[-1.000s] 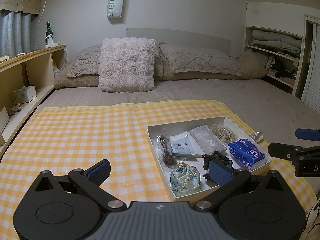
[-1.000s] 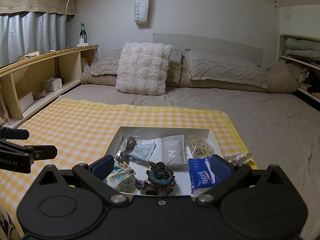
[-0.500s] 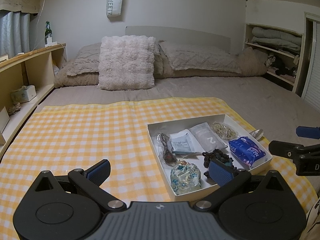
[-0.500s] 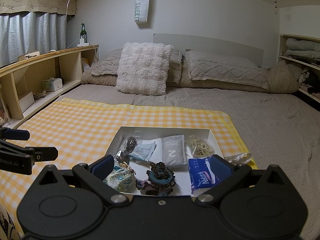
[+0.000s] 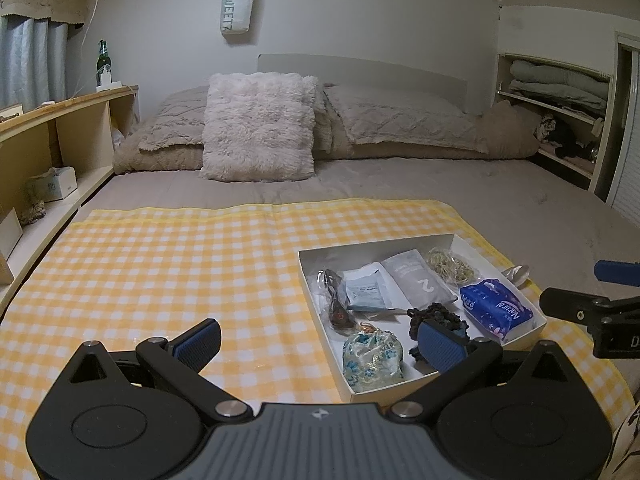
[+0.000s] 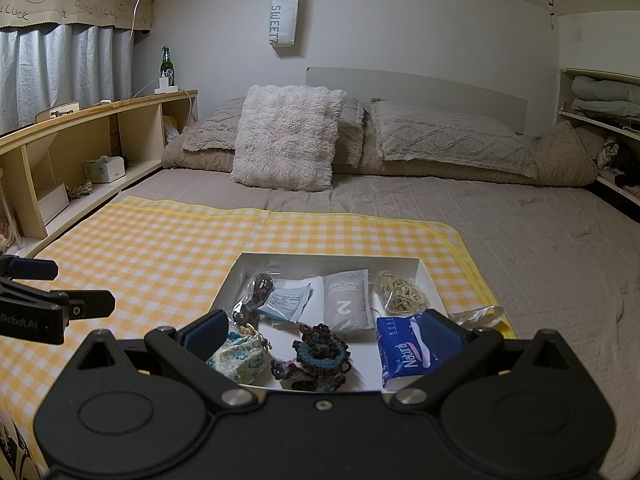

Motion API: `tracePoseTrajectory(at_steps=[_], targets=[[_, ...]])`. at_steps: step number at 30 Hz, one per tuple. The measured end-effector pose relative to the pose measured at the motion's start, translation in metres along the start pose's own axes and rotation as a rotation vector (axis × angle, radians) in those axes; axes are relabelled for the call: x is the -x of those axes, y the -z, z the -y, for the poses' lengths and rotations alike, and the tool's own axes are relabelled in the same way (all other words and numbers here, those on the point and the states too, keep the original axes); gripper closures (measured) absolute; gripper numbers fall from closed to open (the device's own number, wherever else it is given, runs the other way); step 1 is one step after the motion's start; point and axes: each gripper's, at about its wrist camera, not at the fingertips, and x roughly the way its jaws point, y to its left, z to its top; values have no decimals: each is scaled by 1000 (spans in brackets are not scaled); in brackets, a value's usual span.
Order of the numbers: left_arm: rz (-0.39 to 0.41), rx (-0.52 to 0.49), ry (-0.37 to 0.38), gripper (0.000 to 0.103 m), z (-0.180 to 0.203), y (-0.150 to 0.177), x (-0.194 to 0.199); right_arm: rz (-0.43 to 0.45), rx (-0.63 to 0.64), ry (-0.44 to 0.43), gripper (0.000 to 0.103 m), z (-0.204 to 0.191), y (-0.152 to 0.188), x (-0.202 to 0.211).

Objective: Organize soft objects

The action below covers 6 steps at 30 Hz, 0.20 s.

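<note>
A white shallow box [image 5: 308,276] [image 6: 430,276] lies on a yellow checked cloth [image 5: 180,264] [image 6: 160,248] on the bed. In it are a blue tissue pack [image 5: 496,310] [image 6: 404,350], a dark crocheted piece [image 5: 438,316] [image 6: 318,354], a floral pouch [image 5: 372,354] [image 6: 240,356], a grey sachet [image 5: 418,280] [image 6: 346,300], a white packet [image 5: 364,290] [image 6: 286,302], rubber bands [image 5: 450,266] [image 6: 400,294] and a dark bagged item [image 5: 336,304] [image 6: 256,292]. My left gripper [image 5: 320,338] is open and empty near the box's left front corner. My right gripper [image 6: 324,332] is open and empty over the box's near edge.
A fluffy cushion [image 5: 258,126] and pillows [image 5: 400,120] lie at the head of the bed. A wooden shelf [image 5: 52,136] runs along the left with a green bottle [image 5: 103,58]. Shelves with folded bedding [image 5: 556,88] stand at the right. A crumpled clear wrapper [image 6: 480,314] lies right of the box.
The left wrist view has shifted slightly, with the box a little lower and nearer. The right gripper has hardly moved. Both grippers stay open.
</note>
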Motion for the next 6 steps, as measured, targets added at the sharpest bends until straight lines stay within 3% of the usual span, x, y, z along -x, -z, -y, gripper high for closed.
tracePoseTrajectory(at_steps=[6], targets=[[2, -1, 4, 0, 1, -2, 1, 0, -1, 0, 0, 0, 0, 0]])
